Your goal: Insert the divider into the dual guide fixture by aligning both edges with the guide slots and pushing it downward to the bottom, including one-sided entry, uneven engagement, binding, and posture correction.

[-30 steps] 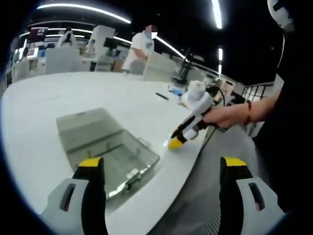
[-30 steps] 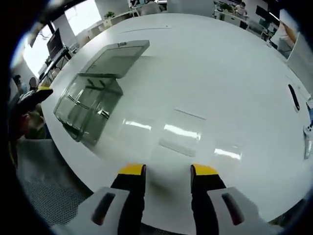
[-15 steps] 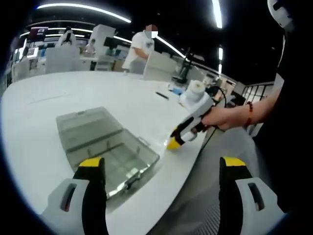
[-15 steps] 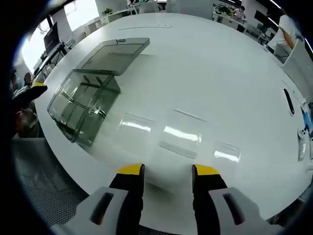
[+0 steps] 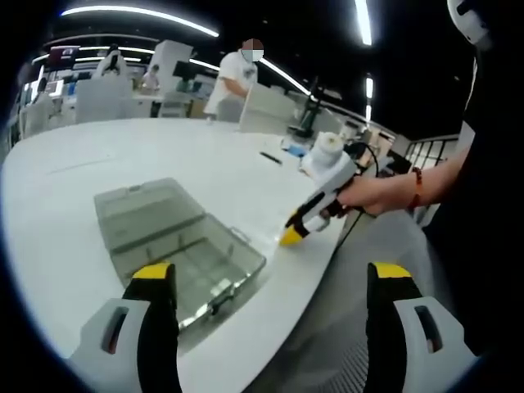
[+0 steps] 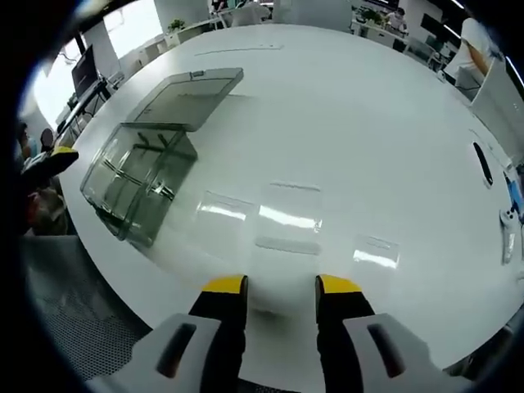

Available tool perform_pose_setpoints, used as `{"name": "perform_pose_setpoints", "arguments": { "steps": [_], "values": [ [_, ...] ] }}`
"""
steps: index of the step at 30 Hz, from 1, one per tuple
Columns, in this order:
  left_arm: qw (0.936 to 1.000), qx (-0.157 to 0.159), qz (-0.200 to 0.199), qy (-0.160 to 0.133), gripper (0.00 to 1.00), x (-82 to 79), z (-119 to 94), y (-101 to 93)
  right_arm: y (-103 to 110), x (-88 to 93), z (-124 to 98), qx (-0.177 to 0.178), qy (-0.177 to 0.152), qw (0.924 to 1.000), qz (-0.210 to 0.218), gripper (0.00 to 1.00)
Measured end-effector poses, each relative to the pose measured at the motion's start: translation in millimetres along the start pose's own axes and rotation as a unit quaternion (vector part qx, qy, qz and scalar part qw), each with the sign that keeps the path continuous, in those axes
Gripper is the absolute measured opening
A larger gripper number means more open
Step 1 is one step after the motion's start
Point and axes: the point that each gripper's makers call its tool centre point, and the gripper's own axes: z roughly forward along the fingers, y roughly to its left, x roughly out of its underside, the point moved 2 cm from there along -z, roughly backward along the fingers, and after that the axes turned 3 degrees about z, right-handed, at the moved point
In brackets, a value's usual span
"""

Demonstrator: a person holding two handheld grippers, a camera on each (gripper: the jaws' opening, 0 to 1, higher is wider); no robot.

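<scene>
A clear plastic box [image 6: 135,176] with inner guide ribs stands near the table edge, its lid [image 6: 188,100] folded open flat behind it. The same box [image 5: 184,250] lies just ahead of my left gripper [image 5: 270,278], which is open wide and holds nothing. Three clear flat divider plates lie on the white table: one [image 6: 288,217] straight ahead of my right gripper [image 6: 280,286], one [image 6: 221,209] to its left, one [image 6: 377,250] to its right. The right gripper is open and empty, low over the table edge. A hand carries it, yellow tips [image 5: 292,236] down beside the box.
A black pen-like object [image 6: 483,164] and a white-and-blue item [image 6: 512,217] lie at the far right of the round white table [image 6: 360,123]. My left gripper's yellow tip [image 6: 53,160] pokes in at the left. A person stands beyond the table [image 5: 233,78].
The right gripper view has shifted slightly, so the middle divider plate now sits closer and more centred ahead of its jaws. The left gripper view is nearly unchanged.
</scene>
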Motion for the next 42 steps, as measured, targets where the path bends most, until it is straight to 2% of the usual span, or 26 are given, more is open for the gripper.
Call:
{"name": "perform_pose_setpoints", "arguments": {
  "steps": [3,14,21,24,26,29,35,40,42],
  "values": [
    [1.0,0.0,0.001,0.003,0.95,0.6,-0.1,0.1,-1.5,0.7,-0.4,0.0,0.002,1.0,-0.001,0.29],
    [0.9999,0.01,0.009,0.004,0.96,-4.6,6.0,-4.3,-5.0,-8.2,-12.6,-0.005,-0.029,0.9995,-0.008,0.28],
    [0.9999,0.007,0.005,-0.011,0.97,-9.3,7.5,-5.0,-1.9,-9.5,-13.7,-0.01,-0.032,0.9993,-0.014,0.28],
    [0.9997,-0.008,-0.003,-0.021,0.98,-10.8,6.4,-1.4,-0.9,-10.5,-14.3,-0.009,-0.037,0.9992,-0.013,0.28],
    [0.9993,-0.013,-0.025,-0.024,0.97,-10.1,5.9,0.8,-0.2,-11.4,-15.6,-0.008,-0.04,0.999,-0.014,0.28],
    [0.9991,-0.015,-0.02,-0.035,0.97,-11.9,5.9,-0.3,0.7,-12.3,-17.1,-0.011,-0.045,0.9988,-0.017,0.28],
    [0.9985,-0.02,-0.038,-0.034,0.94,-13.6,6.8,-2.4,1.9,-11.9,-20.4,-0.014,-0.05,0.9985,-0.017,0.28],
    [0.9991,-0.016,-0.023,-0.032,0.95,-17.3,13.5,-7.6,5.7,-15.2,-26.3,-0.022,-0.06,0.9979,-0.009,0.28],
    [0.9993,-0.011,-0.022,-0.028,0.95,-18.5,15.1,-9.0,7.7,-19.0,-29.8,-0.021,-0.068,0.9973,-0.02,0.28]
  ]
}}
